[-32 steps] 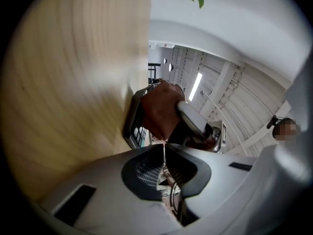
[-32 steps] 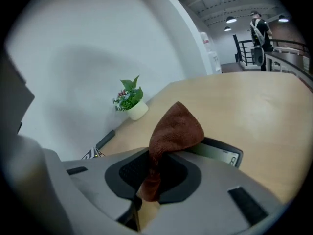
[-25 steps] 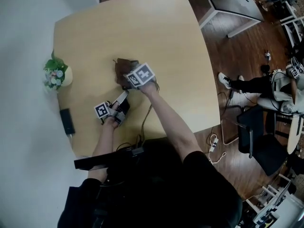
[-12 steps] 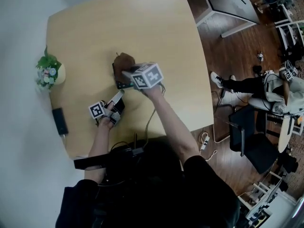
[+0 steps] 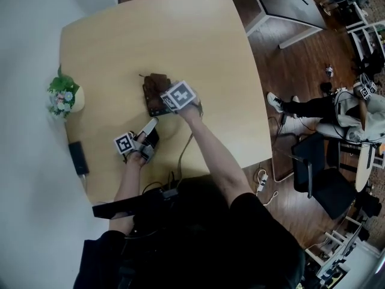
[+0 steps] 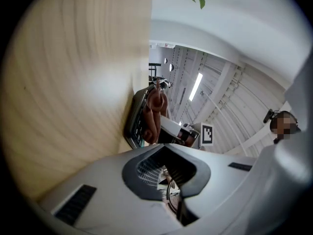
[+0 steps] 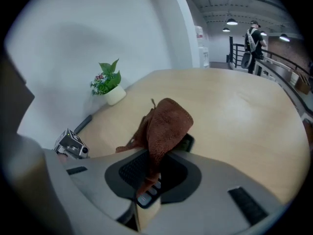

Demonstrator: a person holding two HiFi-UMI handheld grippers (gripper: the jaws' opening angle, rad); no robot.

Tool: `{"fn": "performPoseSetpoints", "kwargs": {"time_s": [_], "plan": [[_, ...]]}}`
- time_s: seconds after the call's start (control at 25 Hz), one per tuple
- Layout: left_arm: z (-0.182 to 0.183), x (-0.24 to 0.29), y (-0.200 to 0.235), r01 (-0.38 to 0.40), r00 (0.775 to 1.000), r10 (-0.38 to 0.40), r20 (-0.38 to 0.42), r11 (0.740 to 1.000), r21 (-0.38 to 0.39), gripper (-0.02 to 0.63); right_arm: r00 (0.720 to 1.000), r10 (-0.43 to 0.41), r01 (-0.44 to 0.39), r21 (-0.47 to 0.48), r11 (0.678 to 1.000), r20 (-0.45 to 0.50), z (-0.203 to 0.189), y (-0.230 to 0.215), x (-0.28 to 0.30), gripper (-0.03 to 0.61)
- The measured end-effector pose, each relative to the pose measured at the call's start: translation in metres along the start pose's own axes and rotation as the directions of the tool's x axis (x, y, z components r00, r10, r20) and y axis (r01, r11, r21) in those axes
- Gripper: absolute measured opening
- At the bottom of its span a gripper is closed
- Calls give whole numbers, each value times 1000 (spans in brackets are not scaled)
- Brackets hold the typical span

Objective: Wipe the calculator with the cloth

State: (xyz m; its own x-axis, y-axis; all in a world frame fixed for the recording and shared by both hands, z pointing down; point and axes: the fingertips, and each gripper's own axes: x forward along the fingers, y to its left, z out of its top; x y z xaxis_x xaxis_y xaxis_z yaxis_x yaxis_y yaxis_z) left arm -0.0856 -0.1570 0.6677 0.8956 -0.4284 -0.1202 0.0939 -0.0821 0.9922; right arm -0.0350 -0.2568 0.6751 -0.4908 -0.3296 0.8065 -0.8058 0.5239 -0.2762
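A dark calculator (image 5: 154, 105) lies flat near the middle of the wooden table (image 5: 204, 47). A brown cloth (image 5: 157, 83) is bunched over its far end. My right gripper (image 5: 161, 99) points steeply down at the calculator and is shut on the cloth (image 7: 167, 124), which stands up from between its jaws; calculator keys (image 7: 146, 196) show just beneath them. My left gripper (image 5: 150, 126) lies low beside the near end of the calculator, shut with nothing in it. From the left gripper view the calculator (image 6: 135, 124) appears edge-on with the cloth (image 6: 156, 106) on it.
A small potted plant (image 5: 64, 95) stands at the table's left edge, and a black device (image 5: 79, 158) lies nearer along that edge. A cable (image 5: 183, 155) runs off the front edge. Chairs and a seated person (image 5: 337, 110) are on the floor to the right.
The right gripper lifted slightly with the cloth half a second ago and has come back down over the calculator. The left gripper has stayed where it was.
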Motion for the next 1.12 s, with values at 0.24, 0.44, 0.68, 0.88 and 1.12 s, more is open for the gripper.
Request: {"fn": "performPoseSetpoints", "kwargs": {"time_s": [0.24, 0.44, 0.68, 0.88, 1.12], "plan": [[0, 0, -1, 4, 1000, -4, 4, 1000, -1, 8, 993, -117, 116, 106, 988, 0, -35, -65, -38, 52], [1, 2, -2, 12, 1000, -12, -6, 1000, 6, 9, 992, -101, 95, 79, 992, 74, -11, -45, -63, 52], [-1, 0, -3, 9, 1000, -9, 8, 1000, -2, 8, 974, 193, -184, -87, 979, 118, 46, 69, -4, 54], [-1, 0, 0, 0, 1000, 0, 1, 1000, 5, 8, 997, 79, -79, -34, 996, 14, 17, 34, 17, 55], [-1, 0, 1, -2, 1000, 2, 1, 1000, -5, 9, 1000, 1, -2, 100, 995, 11, -24, -34, -19, 57]]}}
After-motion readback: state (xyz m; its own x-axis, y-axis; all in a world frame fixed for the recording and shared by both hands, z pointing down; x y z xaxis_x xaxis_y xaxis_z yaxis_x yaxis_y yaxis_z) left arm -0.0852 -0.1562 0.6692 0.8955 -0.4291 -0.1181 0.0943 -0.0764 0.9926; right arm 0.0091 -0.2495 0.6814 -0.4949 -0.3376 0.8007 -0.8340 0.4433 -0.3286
